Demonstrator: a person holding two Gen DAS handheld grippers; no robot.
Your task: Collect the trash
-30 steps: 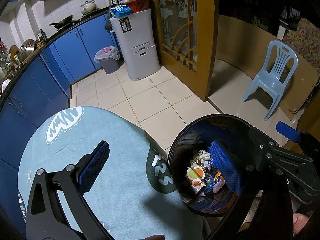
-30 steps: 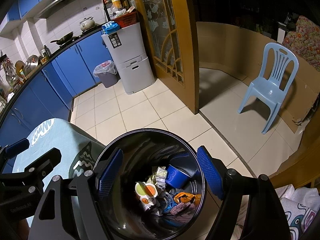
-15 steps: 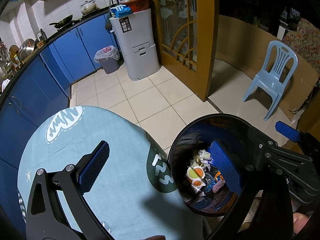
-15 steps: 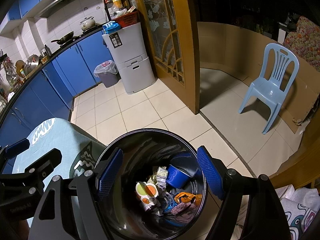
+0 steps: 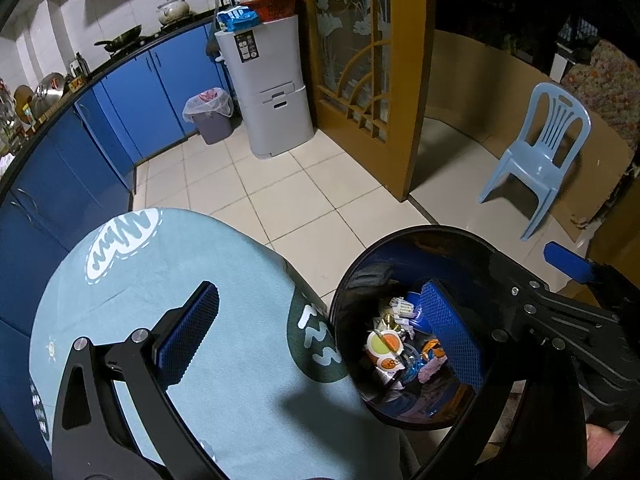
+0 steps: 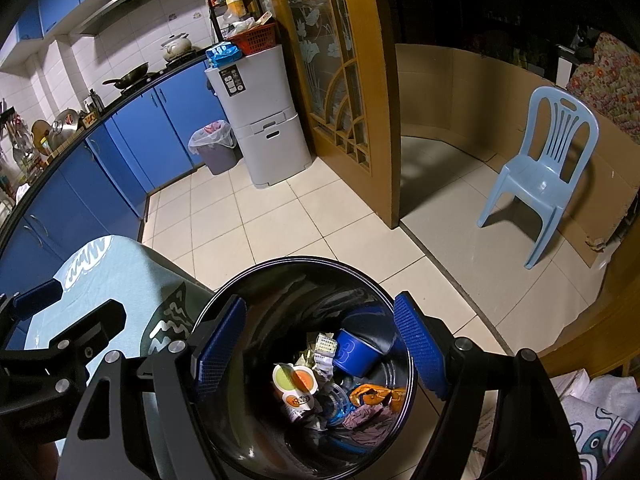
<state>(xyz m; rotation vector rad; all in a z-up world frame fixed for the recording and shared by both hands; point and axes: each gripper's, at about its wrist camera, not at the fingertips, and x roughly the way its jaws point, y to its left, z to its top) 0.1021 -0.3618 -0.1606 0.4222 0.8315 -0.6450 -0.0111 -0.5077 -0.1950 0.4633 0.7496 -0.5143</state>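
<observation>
A black round trash bin [image 6: 304, 268] stands on the floor beside the table; it also shows in the left wrist view [image 5: 404, 240]. Inside lie several pieces of trash: a blue cup [image 6: 354, 352], a yoghurt pot [image 6: 294, 382], wrappers [image 6: 374, 396]. My right gripper [image 6: 320, 348] is open and empty, directly above the bin's mouth. My left gripper [image 5: 320, 340] is open and empty, spanning the table edge and the bin's left rim. The right gripper's finger [image 5: 568, 266] shows at the right of the left wrist view.
A round table with a light blue cloth [image 5: 160, 264] lies at the left. Blue kitchen cabinets [image 6: 132, 136], a grey appliance [image 6: 264, 116] and a lined grey bin [image 6: 214, 148] stand at the back. A wooden door [image 6: 348, 80] and a light blue plastic chair [image 6: 540, 176] stand on the tiled floor.
</observation>
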